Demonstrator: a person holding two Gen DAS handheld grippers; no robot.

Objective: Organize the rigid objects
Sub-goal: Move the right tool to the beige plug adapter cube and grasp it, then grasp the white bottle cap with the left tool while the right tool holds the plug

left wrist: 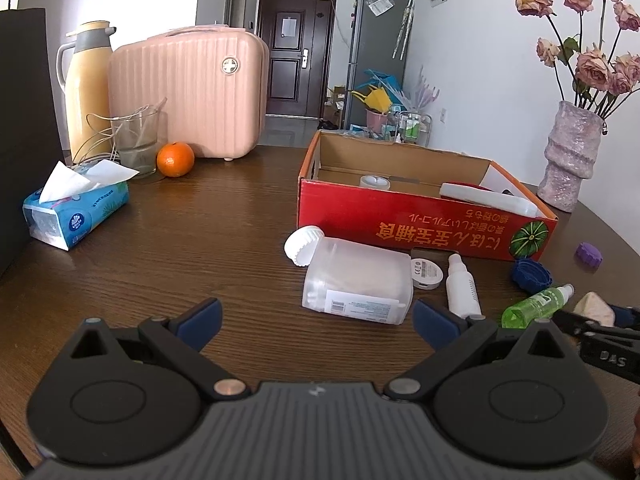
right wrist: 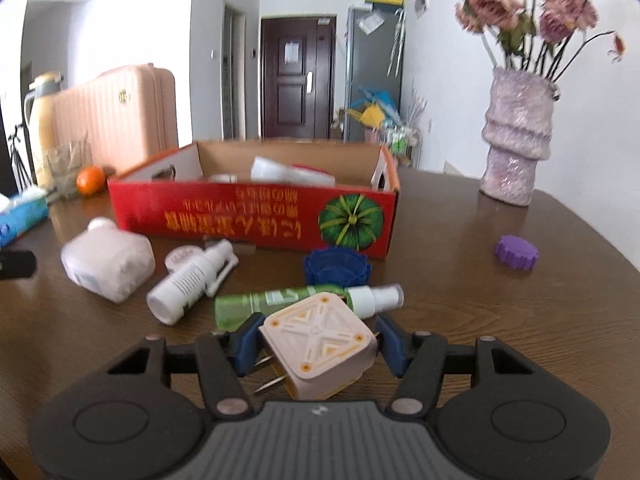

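Right gripper pinching a beige plug adapter between its blue pads, the adapter tilted with its two metal prongs pointing left and toward the camera. Just beyond the adapter, a green spray bottle lies on its side on the wooden table; a white spray bottle lies to its left, and a blue cap rests close against the front wall of the red cardboard box. A purple cap sits apart to the right, near the vase.

Left gripper with fingers spread wide and nothing between them, held low over the table. A clear plastic jar with a white lid lies on its side just ahead of the right finger, between the gripper and the box. A tissue pack and an orange stand well off to the left.
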